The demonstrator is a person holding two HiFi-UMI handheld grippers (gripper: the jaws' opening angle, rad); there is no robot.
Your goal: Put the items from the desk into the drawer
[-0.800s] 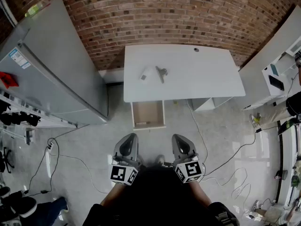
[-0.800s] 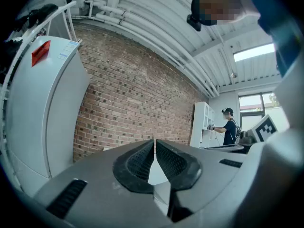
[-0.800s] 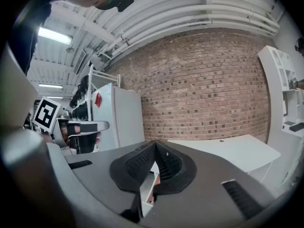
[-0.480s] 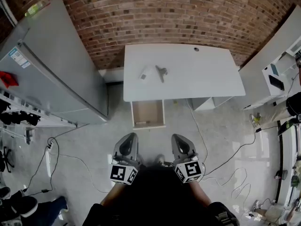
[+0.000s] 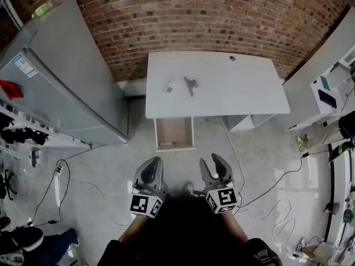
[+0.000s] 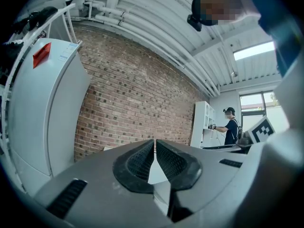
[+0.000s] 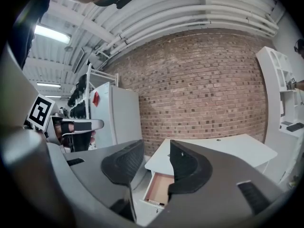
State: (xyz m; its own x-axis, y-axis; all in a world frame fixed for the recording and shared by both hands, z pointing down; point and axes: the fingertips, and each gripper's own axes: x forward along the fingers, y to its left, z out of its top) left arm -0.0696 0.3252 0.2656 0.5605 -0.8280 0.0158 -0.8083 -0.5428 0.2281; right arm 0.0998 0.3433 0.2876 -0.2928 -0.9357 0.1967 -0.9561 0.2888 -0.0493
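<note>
Two items, a grey tool [image 5: 191, 85] and a pale block [image 5: 169, 89], wait on the white worktop [image 5: 238, 93] above the open drawer [image 5: 174, 134]; my empty left hand-held gripper [image 5: 153, 165], closed, and right hand-held gripper [image 5: 212, 163], parted, must first reach them.

The wall [image 5: 194, 15] at the top is rough, matt red brick. The surface [image 5: 244, 87] is smooth, matt white; its drawer [image 5: 174, 133] looks like pale wood inside. The floor [image 5: 260, 148] is pale and glossy. The left gripper [image 6: 155, 144] and right gripper [image 7: 156, 151] are matt grey plastic with black ribbed pads [image 6: 140, 163]
</note>
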